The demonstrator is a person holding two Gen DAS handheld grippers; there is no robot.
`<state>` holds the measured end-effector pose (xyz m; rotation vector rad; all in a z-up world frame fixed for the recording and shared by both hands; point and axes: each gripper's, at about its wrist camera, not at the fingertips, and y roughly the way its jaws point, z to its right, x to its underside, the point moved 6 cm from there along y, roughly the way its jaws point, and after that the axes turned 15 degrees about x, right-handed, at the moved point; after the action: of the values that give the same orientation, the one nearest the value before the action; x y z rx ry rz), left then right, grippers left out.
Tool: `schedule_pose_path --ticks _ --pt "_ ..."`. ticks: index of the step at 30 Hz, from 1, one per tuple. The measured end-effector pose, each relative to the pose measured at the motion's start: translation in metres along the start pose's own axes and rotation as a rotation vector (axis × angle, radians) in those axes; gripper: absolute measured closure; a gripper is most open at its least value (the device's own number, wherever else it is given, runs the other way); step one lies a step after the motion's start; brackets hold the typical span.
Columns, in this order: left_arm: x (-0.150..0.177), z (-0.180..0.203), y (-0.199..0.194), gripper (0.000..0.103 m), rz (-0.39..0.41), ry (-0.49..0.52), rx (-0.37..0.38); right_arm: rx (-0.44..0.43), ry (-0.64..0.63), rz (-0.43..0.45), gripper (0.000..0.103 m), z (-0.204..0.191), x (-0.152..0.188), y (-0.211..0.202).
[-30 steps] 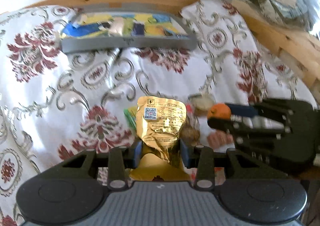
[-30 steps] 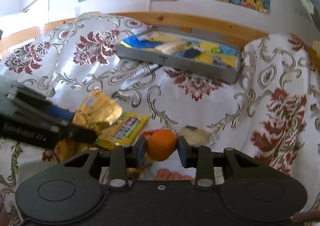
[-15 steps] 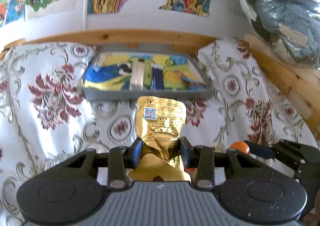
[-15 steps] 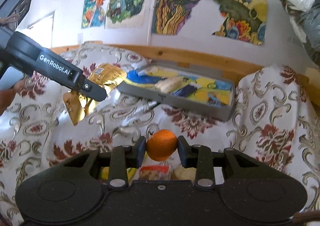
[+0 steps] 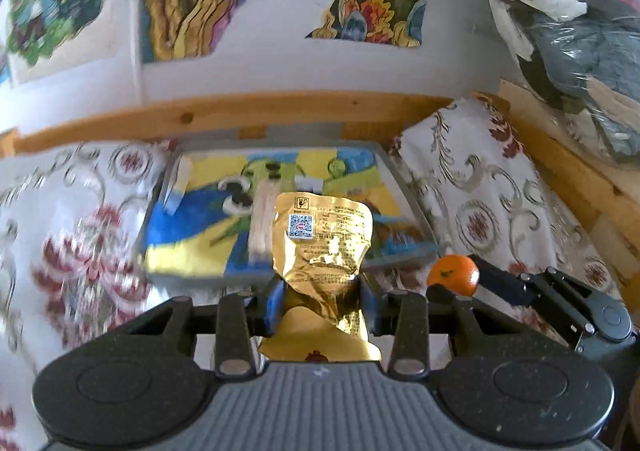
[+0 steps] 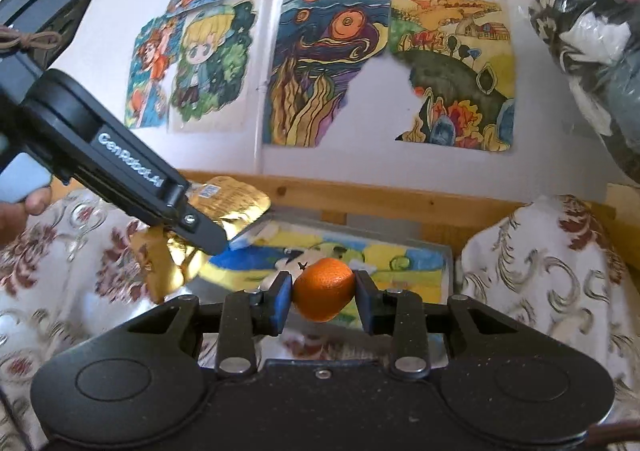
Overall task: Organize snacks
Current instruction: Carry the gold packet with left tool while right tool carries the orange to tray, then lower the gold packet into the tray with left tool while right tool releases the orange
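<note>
The left gripper point(image 5: 320, 305) is pinching a gold foil packet point(image 5: 322, 243) by its lower end, just in front of the gray tray point(image 5: 404, 187). Light and crinkly, it is standing upright, long axis pointing toward the wall. The right gripper point(image 6: 322, 301) is squeezing a small orange point(image 6: 324, 289), probably soft and easily bruised, over the tray's near edge.

grippers: 2 | gold snack packet point(image 5: 322, 239): 1 | orange point(image 6: 325, 288): 1 | tray point(image 6: 447, 260): 1

Both wrist views near, facing wall, sharing grey tray point(image 5: 404, 187) point(image 6: 448, 251)
</note>
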<state>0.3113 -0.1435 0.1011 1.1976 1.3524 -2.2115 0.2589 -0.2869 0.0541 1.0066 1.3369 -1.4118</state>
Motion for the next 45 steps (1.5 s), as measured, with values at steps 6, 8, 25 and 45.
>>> schedule_pose_path --ticks 6,8,25,45 --pt "-0.028 -0.03 0.052 0.061 0.061 -0.011 0.002 0.028 0.017 0.005 0.067 0.007 0.011 0.051" --pt "-0.034 -0.038 0.072 0.061 0.076 -0.018 0.009 0.044 0.032 -0.011 0.067 0.013 0.019 0.064" --pt "-0.02 -0.06 0.176 0.06 0.075 0.005 0.07 0.112 0.034 -0.022 0.067 0.016 0.051 0.126" --pt "-0.012 -0.071 0.193 0.056 0.047 -0.063 0.105 0.133 0.023 -0.094 0.061 0.018 0.063 0.138"
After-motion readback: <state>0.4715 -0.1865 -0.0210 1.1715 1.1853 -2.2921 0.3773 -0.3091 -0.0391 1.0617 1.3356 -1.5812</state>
